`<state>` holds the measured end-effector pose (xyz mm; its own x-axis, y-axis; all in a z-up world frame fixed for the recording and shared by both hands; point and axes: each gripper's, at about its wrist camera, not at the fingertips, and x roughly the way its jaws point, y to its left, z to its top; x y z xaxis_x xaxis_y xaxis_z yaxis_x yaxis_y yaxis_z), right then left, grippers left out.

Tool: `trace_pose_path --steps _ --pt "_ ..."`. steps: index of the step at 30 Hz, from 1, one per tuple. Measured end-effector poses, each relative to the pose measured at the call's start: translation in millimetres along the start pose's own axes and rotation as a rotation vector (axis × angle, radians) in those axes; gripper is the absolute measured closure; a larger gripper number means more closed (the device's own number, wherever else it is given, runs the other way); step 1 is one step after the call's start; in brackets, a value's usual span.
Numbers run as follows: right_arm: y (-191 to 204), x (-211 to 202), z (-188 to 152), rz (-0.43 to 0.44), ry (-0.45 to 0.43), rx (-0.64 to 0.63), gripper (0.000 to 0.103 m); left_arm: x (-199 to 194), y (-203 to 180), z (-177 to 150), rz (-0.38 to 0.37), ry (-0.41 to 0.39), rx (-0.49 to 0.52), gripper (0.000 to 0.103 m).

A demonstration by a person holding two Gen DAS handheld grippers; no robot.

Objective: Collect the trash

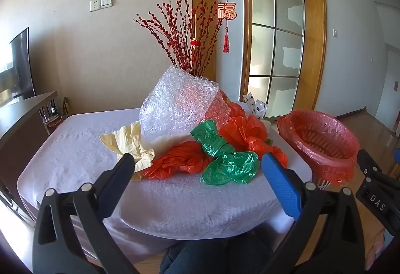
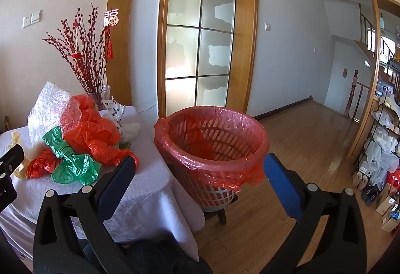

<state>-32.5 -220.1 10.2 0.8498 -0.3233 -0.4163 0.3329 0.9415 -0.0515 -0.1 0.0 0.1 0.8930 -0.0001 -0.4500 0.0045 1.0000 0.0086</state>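
Observation:
A heap of trash lies on the white-covered table (image 1: 75,156): a green plastic bag (image 1: 225,159), red plastic bags (image 1: 180,161), yellow crumpled paper (image 1: 130,144) and a big sheet of bubble wrap (image 1: 177,103). My left gripper (image 1: 197,164) is open and empty, just short of the green and red bags. A basket lined with a red bag (image 2: 212,139) stands on a stool right of the table. My right gripper (image 2: 200,169) is open and empty, in front of the basket's near rim. The heap also shows in the right wrist view (image 2: 72,149).
A glass vase of red branches (image 1: 190,31) stands behind the heap. A spotted white bag (image 1: 256,105) lies at the table's back right. Wooden floor (image 2: 300,149) stretches to the right, with cluttered shelves (image 2: 385,139) at the far right.

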Motion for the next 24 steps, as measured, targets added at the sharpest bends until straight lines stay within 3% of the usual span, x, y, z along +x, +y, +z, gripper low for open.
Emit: trace_pose_path --steps 24 --pt "0.2 1.4 -0.7 -0.002 0.003 0.0 0.002 -1.7 -0.2 -0.5 -0.001 0.01 -0.002 0.004"
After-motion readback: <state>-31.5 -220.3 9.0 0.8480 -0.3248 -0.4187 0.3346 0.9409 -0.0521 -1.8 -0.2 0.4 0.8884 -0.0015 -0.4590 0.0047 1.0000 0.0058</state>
